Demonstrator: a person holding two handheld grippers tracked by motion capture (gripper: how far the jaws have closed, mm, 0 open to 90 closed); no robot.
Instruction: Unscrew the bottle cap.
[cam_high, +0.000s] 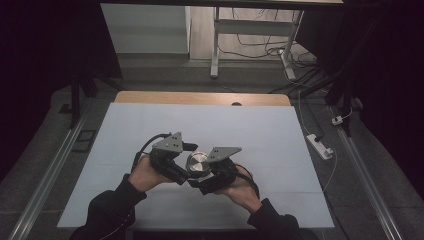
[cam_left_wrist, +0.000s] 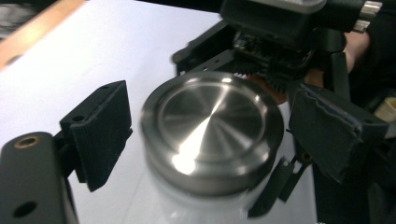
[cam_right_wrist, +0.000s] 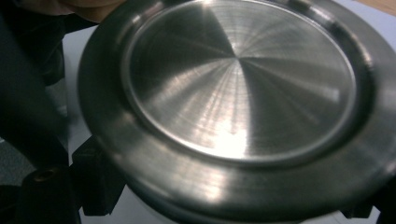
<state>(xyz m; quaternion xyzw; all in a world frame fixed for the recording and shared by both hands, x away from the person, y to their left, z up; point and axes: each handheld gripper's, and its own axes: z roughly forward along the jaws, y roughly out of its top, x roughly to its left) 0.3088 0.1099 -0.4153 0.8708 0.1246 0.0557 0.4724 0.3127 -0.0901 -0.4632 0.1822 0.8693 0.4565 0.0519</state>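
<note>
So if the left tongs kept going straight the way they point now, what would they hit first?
Most likely the round metal lid, which sits between the left tongs' open jaws without either pad touching it. Just beyond it are the right tongs, though depth is hard to judge.

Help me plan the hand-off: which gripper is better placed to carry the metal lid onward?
Right. The right gripper appears shut beneath the metal lid, which sits close above its jaws. The left gripper has its pads standing apart from the rim, gripping nothing.

A silver lid (cam_high: 198, 163) with a brushed radial sheen, black fingers (cam_left_wrist: 100, 130), white table cover (cam_high: 150, 125).
</note>
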